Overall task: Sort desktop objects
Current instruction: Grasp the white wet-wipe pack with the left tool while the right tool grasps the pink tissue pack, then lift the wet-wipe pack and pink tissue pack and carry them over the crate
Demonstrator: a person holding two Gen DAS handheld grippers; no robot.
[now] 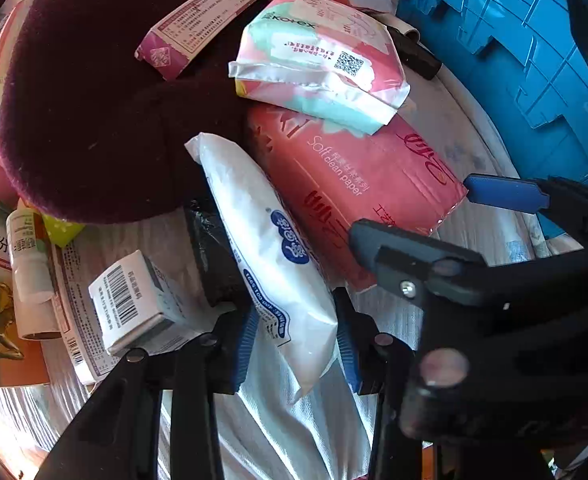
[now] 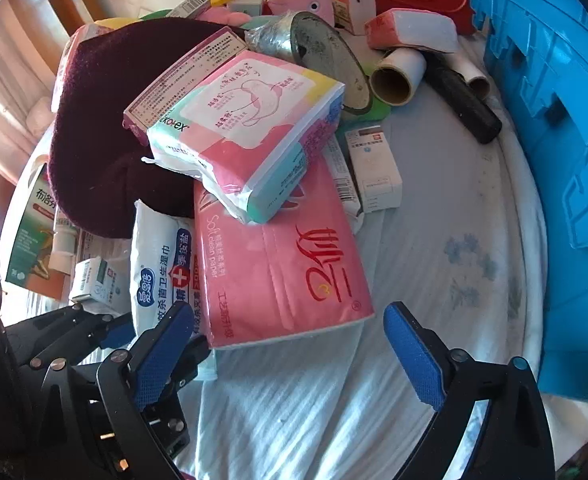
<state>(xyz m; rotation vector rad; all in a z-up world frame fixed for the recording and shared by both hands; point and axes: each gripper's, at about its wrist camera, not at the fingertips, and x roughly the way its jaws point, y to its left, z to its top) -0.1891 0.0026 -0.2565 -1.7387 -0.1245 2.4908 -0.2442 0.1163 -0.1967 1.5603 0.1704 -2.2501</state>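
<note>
Between the left claw (image 1: 298, 340) pads, clenching on the wipes pack (image 1: 269, 256); right claw (image 2: 289, 356) gaping, released, nearing the pink tissue pack (image 2: 281, 264) just ahead. Sorting barely beginning, judging by the pile remaining beside the blue crate (image 2: 542, 100).

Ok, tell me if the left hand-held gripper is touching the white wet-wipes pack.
Touching. The left wrist view shows the left hand-held gripper with both blue pads pressed against the white wet-wipes pack.
</note>
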